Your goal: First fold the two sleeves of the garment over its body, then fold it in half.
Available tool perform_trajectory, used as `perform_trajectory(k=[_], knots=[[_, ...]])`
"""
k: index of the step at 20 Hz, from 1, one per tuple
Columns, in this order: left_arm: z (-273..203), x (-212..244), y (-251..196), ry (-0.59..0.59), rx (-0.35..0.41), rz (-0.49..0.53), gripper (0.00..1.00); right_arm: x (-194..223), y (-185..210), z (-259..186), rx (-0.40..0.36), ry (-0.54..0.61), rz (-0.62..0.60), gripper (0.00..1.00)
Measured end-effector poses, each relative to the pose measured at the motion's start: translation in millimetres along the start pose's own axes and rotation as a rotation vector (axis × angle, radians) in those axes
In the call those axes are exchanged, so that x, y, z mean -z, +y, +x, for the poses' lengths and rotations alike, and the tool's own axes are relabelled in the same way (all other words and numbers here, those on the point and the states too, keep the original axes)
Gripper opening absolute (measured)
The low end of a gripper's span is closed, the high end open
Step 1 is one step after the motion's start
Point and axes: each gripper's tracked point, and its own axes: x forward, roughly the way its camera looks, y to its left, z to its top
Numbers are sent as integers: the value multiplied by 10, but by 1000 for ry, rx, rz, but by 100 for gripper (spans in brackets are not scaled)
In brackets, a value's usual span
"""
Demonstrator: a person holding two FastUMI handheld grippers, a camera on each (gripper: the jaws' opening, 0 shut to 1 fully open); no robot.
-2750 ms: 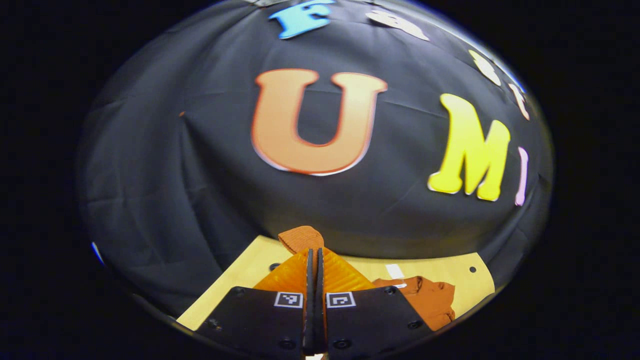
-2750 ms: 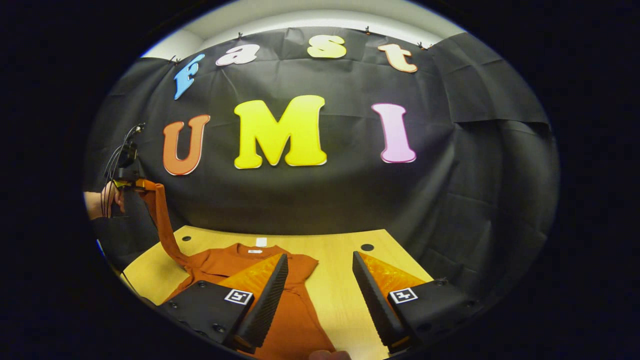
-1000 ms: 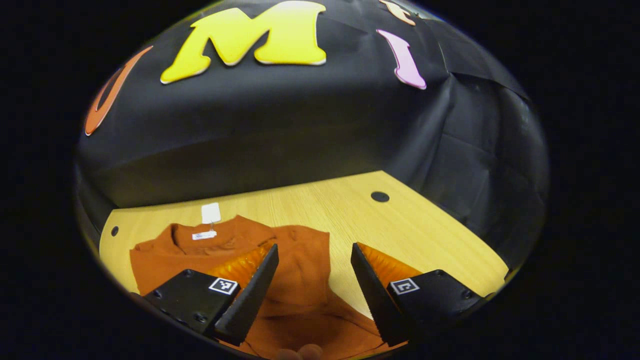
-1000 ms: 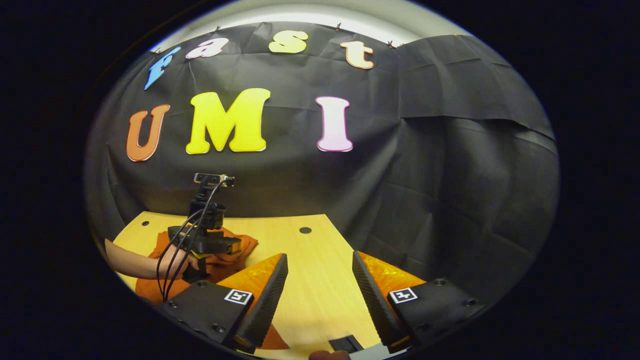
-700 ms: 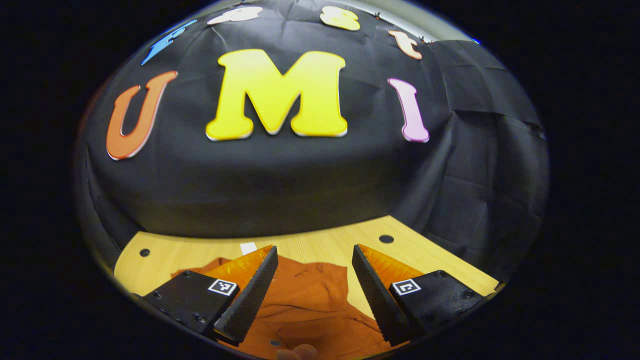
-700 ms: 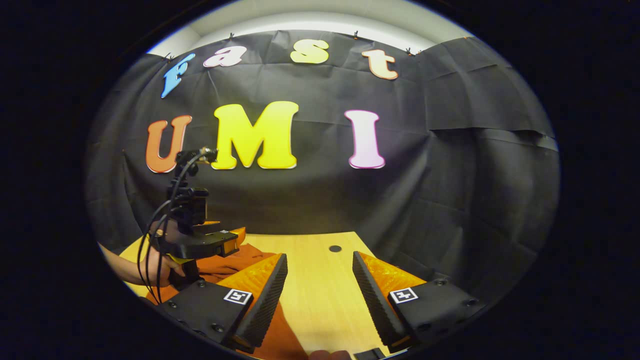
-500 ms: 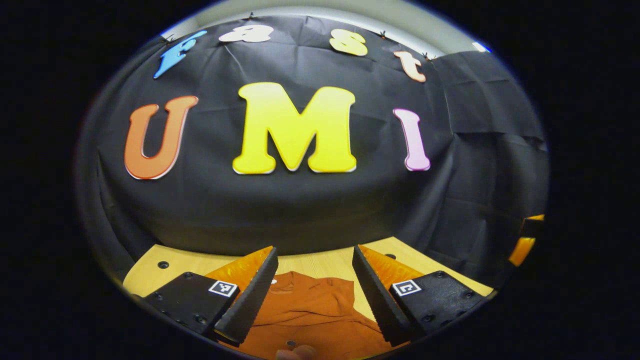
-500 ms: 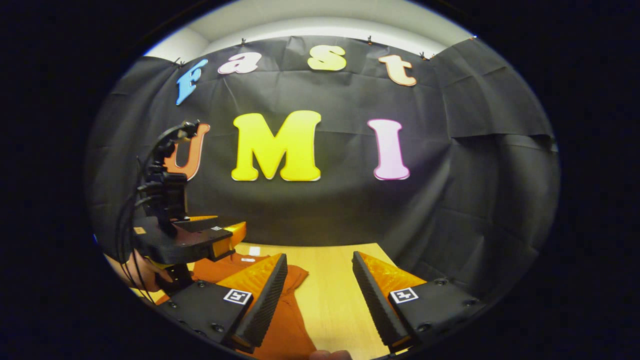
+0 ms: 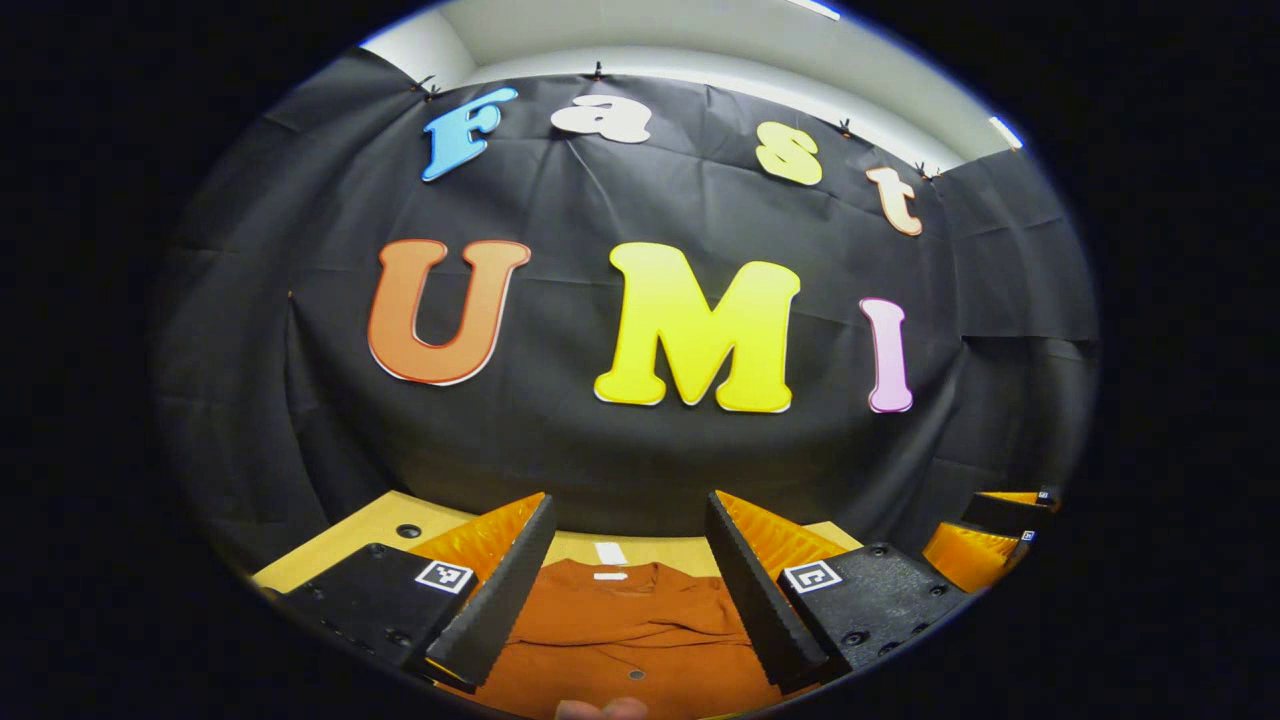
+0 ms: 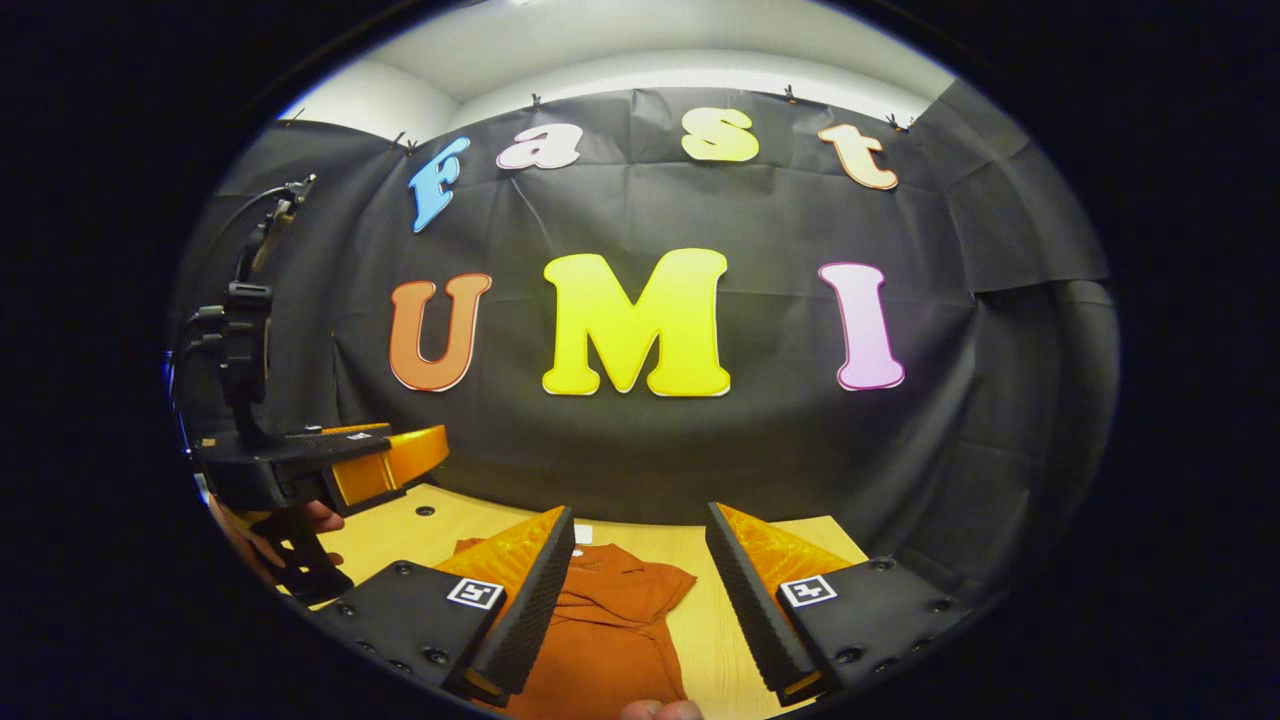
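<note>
A rust-orange garment (image 9: 630,630) lies flat on the wooden table (image 9: 370,525), collar and white tag toward the wall, its sleeves lying over its body. My left gripper (image 9: 628,555) hovers open above it, nothing between its fingers. In the right gripper view the garment (image 10: 610,620) lies below and left of centre, and my right gripper (image 10: 638,570) is open and empty over it. The left gripper (image 10: 400,455) also appears at the left of that view, held by a hand (image 10: 300,525). The right gripper's fingers (image 9: 975,550) show at the right edge of the left gripper view.
The table (image 10: 400,535) has small round holes near its back corners (image 9: 407,531) (image 10: 425,511). The black cloth wall rises just behind the table's far edge. Bare wood lies to the right of the garment (image 10: 720,640).
The left gripper let go of the sleeve, which now lies over the body, and opened. Both grippers have tilted up and drawn back toward the front of the garment.
</note>
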Motion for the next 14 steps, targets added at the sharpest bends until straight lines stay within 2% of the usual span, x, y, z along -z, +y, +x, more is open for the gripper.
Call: perform_trajectory(k=[4, 7, 11, 14], knots=[[-173, 173, 203, 45, -21, 6, 96, 34, 73, 26, -22, 16, 2, 85], [-328, 344, 286, 86, 23, 1, 96, 145, 60, 27, -51, 53, 5, 85], [-565, 923, 418, 249, 129, 33, 96, 594, -127, -57, -81, 183, -3, 84], [-821, 1392, 649, 401, 134, -32, 98, 1024, -329, -250, -81, 302, 1, 85]])
